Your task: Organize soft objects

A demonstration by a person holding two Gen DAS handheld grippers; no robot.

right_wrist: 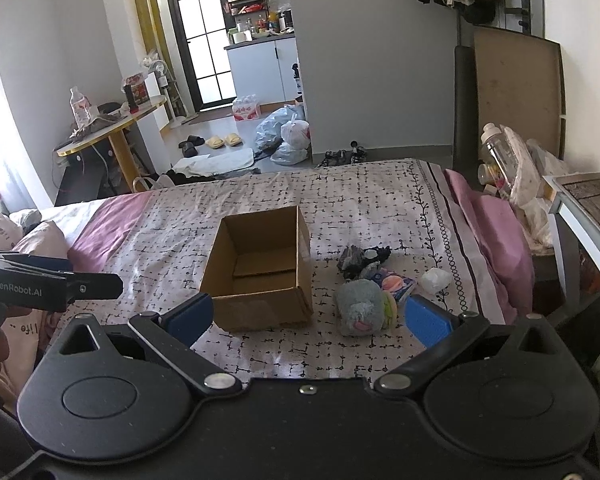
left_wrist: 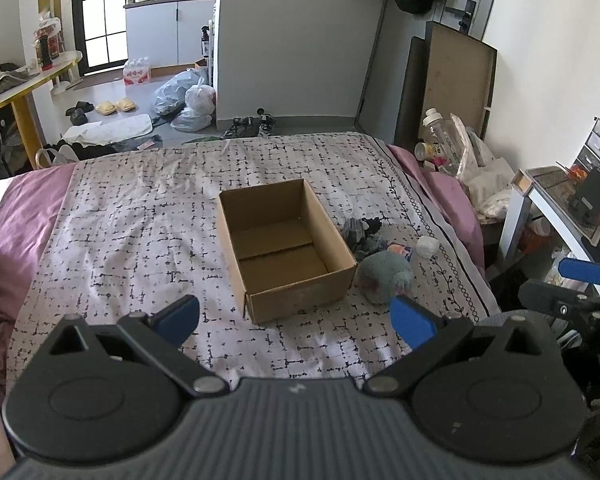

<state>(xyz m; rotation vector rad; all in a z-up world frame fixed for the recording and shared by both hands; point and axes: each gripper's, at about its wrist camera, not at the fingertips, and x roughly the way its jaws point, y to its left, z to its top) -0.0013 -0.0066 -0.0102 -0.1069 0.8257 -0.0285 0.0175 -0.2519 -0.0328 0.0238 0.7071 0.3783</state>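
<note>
An open, empty cardboard box (left_wrist: 284, 248) (right_wrist: 260, 268) stands on the patterned bedspread. Just right of it lies a pile of soft things: a grey plush toy (left_wrist: 384, 276) (right_wrist: 360, 306), a dark crumpled cloth (left_wrist: 360, 232) (right_wrist: 356, 260), a small colourful packet (left_wrist: 400, 250) (right_wrist: 398, 284) and a white wad (left_wrist: 427, 246) (right_wrist: 436, 280). My left gripper (left_wrist: 296, 320) hovers open in front of the box, holding nothing. My right gripper (right_wrist: 308, 316) is open too, near the box and plush, and empty. In the left wrist view the right gripper (left_wrist: 572, 280) shows at the right edge.
The bed (left_wrist: 140, 220) fills the foreground, with pink sheet edges and pillows (right_wrist: 16, 236) at left. A side table (left_wrist: 560, 196) and bags with a bottle (right_wrist: 500, 152) crowd the right. Beyond the foot are shoes, plastic bags (left_wrist: 188, 96) and a yellow-legged table (right_wrist: 112, 128).
</note>
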